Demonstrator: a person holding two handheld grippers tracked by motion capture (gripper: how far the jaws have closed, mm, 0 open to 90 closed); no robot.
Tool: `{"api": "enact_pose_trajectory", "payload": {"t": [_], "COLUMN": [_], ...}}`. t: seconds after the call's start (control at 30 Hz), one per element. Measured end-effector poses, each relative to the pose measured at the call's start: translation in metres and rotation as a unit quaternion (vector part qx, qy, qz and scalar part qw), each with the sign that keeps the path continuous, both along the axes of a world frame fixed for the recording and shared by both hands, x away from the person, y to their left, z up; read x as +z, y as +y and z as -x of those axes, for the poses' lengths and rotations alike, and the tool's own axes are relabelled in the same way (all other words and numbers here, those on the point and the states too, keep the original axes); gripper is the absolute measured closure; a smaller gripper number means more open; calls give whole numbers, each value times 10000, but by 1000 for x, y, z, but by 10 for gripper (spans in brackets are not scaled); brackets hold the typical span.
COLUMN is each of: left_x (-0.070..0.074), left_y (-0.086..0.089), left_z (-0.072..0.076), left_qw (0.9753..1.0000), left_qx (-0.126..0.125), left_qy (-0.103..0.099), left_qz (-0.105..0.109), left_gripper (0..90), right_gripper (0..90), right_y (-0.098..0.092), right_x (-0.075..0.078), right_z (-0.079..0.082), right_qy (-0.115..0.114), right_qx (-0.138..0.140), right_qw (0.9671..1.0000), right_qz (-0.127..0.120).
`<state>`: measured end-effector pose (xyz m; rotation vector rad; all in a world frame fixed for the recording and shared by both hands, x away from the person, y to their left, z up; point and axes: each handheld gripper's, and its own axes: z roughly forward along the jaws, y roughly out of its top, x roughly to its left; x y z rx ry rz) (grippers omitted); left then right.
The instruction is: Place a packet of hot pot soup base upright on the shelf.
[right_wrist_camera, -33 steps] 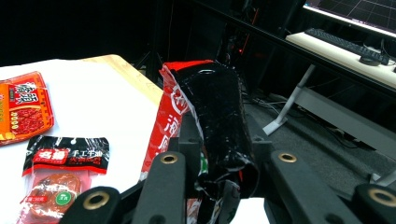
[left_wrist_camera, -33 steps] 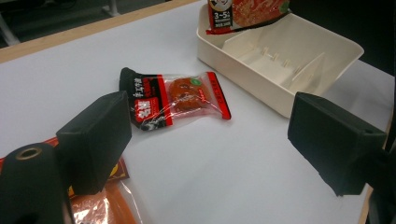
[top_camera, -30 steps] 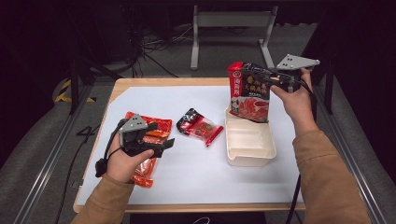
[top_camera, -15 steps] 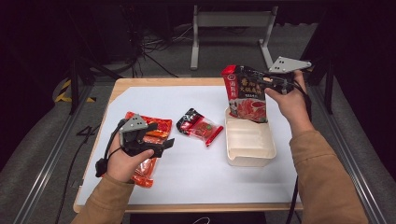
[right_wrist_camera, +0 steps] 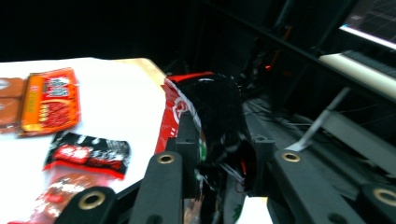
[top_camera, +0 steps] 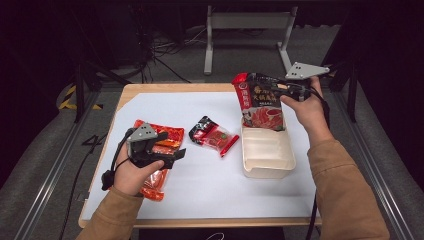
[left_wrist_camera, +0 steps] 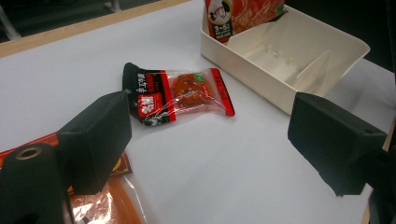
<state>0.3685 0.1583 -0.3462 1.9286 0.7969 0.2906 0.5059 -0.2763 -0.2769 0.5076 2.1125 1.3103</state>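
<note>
While two packets lie loose on the white surface (top_camera: 210,195), the work of filling the tray (top_camera: 267,165) looks barely begun: nothing rests flat inside it.

At the lower left of the high view, the left claw (top_camera: 172,156) hovers over an orange packet (top_camera: 162,137), which sits on the surface near the left edge of the sheet. Its jaws stand wide apart with nothing between them, as the left gripper view shows, where the claw (left_wrist_camera: 210,149) frames bare surface. That orange packet seems not yet picked up.

In the middle of the high view lies a small black-and-red pouch (top_camera: 214,135), flat on the surface, apart from both the orange packet and the tray. In the left gripper view the pouch (left_wrist_camera: 180,95) lies between the claw and the tray's (left_wrist_camera: 327,60) near wall. It too is still to be moved, by my reading.

At the upper right of the high view, the right claw (top_camera: 282,91) grips the top of a big red bag (top_camera: 261,105), closed tight on its upper edge. The bag hangs roughly upright, its lower end at or just inside the tray's far end; whether it touches the bottom I cannot tell. In the right gripper view the jaws pinch the bag's (right_wrist_camera: 212,116) dark crumpled top.

So one item is on its way in, and two remain outside.
</note>
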Motion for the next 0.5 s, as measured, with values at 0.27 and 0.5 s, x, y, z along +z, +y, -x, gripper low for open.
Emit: {"api": "enact_pose_trajectory", "payload": {"t": [0.27, 0.5], "left_x": [0, -2], "left_y": [0, 0], "left_z": [0, -1], "left_qw": [10000, 10000], "left_qx": [5, -8], "left_qy": [11, 25], "left_qz": [16, -14], "left_gripper": [147, 147], "right_gripper": [702, 704], "right_y": [1, -20], "right_x": [-18, -30], "right_z": [3, 4], "right_qy": [270, 548], "right_qx": [78, -194], "right_qw": [9991, 9982], "right_qz": [314, 122]}}
